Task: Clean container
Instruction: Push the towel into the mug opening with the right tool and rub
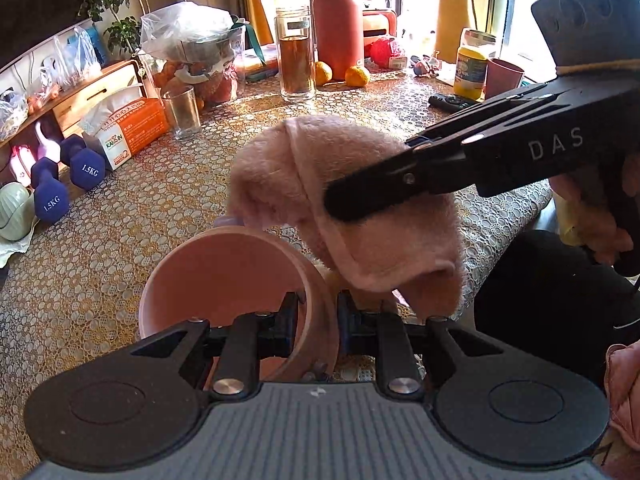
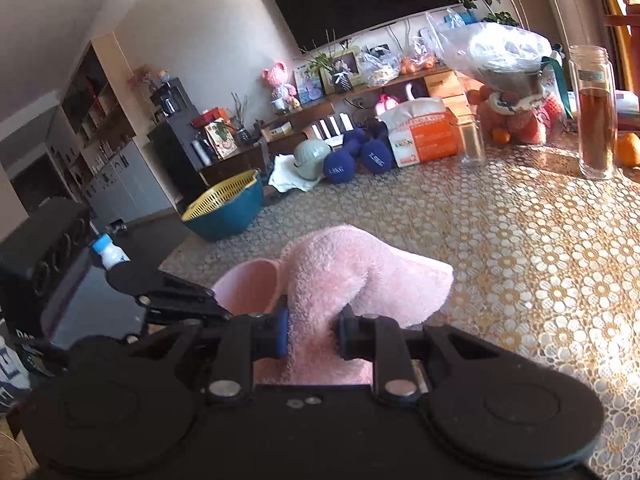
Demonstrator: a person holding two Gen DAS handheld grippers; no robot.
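Observation:
A pink cup [image 1: 216, 276] is held tilted just above the lace tablecloth, its mouth facing up and away. My left gripper [image 1: 318, 316] is shut on the cup's right wall, one finger inside and one outside. A fluffy pink cloth [image 1: 340, 200] hangs bunched over the cup's far right rim. My right gripper [image 1: 332, 200] comes in from the right and is shut on that cloth. In the right wrist view the cloth [image 2: 340, 272] is pinched in the right gripper [image 2: 312, 332], and the cup [image 2: 248, 288] shows just left of it.
On the table stand an empty glass [image 1: 182, 110], a tall jar of brown liquid [image 1: 296, 56], a red flask [image 1: 338, 24], a tissue box [image 1: 128, 128], blue dumbbells [image 1: 66, 180], oranges and a yellow jar [image 1: 472, 66]. A teal bowl with a yellow strainer [image 2: 224, 204] sits near the table's edge.

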